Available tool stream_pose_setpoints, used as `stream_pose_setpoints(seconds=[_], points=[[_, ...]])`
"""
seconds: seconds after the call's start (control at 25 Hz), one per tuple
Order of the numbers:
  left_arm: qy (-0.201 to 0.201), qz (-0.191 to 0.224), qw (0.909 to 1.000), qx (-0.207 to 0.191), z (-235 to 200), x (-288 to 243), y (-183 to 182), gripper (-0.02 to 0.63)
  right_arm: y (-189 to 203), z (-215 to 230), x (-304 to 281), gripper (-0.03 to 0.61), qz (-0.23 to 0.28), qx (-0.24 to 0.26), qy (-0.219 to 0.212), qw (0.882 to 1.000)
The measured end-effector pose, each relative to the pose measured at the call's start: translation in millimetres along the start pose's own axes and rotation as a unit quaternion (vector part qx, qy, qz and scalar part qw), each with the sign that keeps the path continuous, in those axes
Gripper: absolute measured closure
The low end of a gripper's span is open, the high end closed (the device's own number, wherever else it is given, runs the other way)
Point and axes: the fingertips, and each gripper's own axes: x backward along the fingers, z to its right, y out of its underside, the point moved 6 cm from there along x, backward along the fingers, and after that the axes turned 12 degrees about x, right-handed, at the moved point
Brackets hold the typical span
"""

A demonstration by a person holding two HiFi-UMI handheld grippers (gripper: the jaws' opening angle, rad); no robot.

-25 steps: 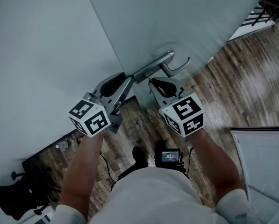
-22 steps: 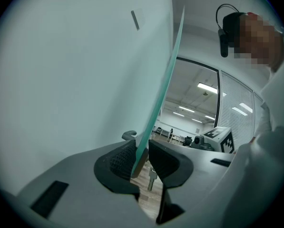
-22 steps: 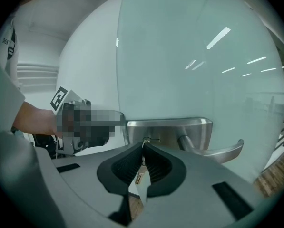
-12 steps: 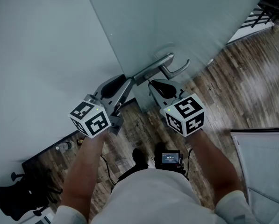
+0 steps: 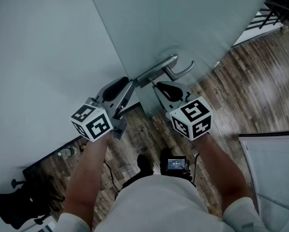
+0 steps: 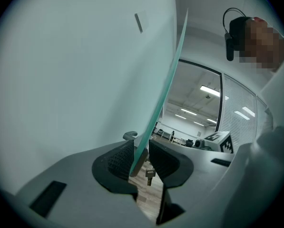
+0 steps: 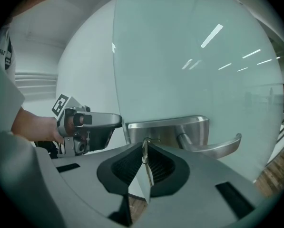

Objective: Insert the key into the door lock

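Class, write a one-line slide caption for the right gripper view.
Right gripper pinches a thin silver metal key before the brushed steel lock plate.

Two bare forearms reach forward, a grey two-jaw tool in each hand.

The left forearm (image 5: 88, 178) holds the left tool (image 6: 141, 158) about level, its jaws apart astride the edge of a pale glass door (image 6: 166, 80). The right forearm (image 5: 221, 173) holds the right tool (image 7: 145, 151) just beside it, tipped slightly down, jaws closed on a thin silver metal key (image 7: 149, 175). Each tool's black-and-white marker cube (image 5: 92, 122) sits above its wrist.
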Motion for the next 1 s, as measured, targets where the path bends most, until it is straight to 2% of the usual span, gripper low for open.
stream_pose_setpoints(seconds=[0.52,1.0], points=[[-0.009,0.004,0.9999,0.002,8.7,12.2,6.9,0.515,-0.4,0.0,17.3,0.56,-0.008,0.002,0.031,0.999],[0.001,0.011,0.9999,-0.007,29.9,22.2,2.0,0.518,-19.1,-1.4,40.0,0.561,0.001,0.013,0.06,0.998]])
